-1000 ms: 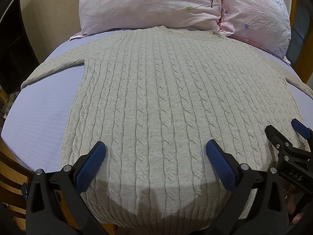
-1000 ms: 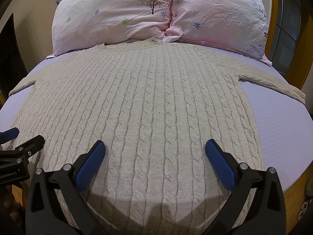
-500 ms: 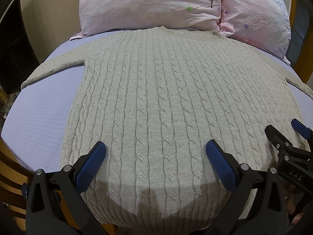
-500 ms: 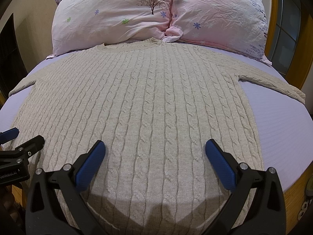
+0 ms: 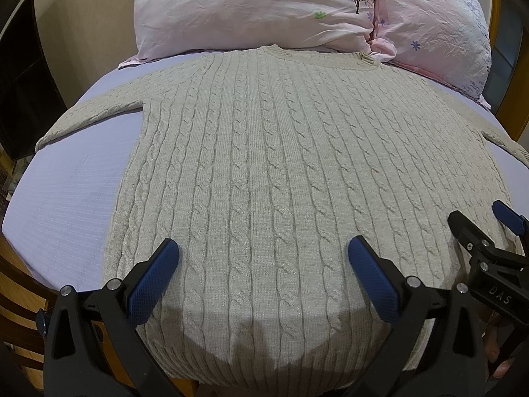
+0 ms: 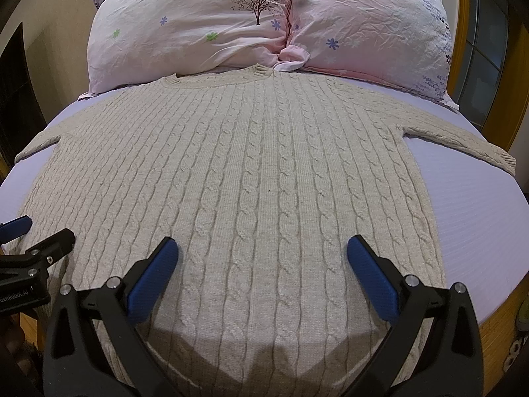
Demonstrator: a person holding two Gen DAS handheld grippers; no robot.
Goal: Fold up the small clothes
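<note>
Beige cable-knit sweater [image 5: 264, 165] spread flat and face up on a lavender bed sheet [image 5: 66, 205], directly ahead of both claws, hem nearest them and hanging a little over the bed's near edge, collar [image 5: 365, 61] at the far end touching two pink floral pillows [image 6: 205, 29].

Left gripper [image 5: 263, 274] poised above the hem, jaws wide apart, blue pads [image 5: 153, 283] empty, nothing held. Right gripper [image 6: 261, 276] just beside it to the right, likewise gaping wide over the hem and grasping nothing.

Left sleeve [image 5: 92, 117] stretched out well beyond and to the left of the left claw; right sleeve [image 6: 459, 144] stretched out beyond and to the right of the right claw, cuff near the sheet's edge.

No fold visible anywhere: body smooth, both sleeves fully extended. Judged from this, folding not yet begun. Left to do, most likely: sleeves brought in over the body, then the hem carried up toward the collar. Whether either claw touches the knit, impossible to tell.
</note>
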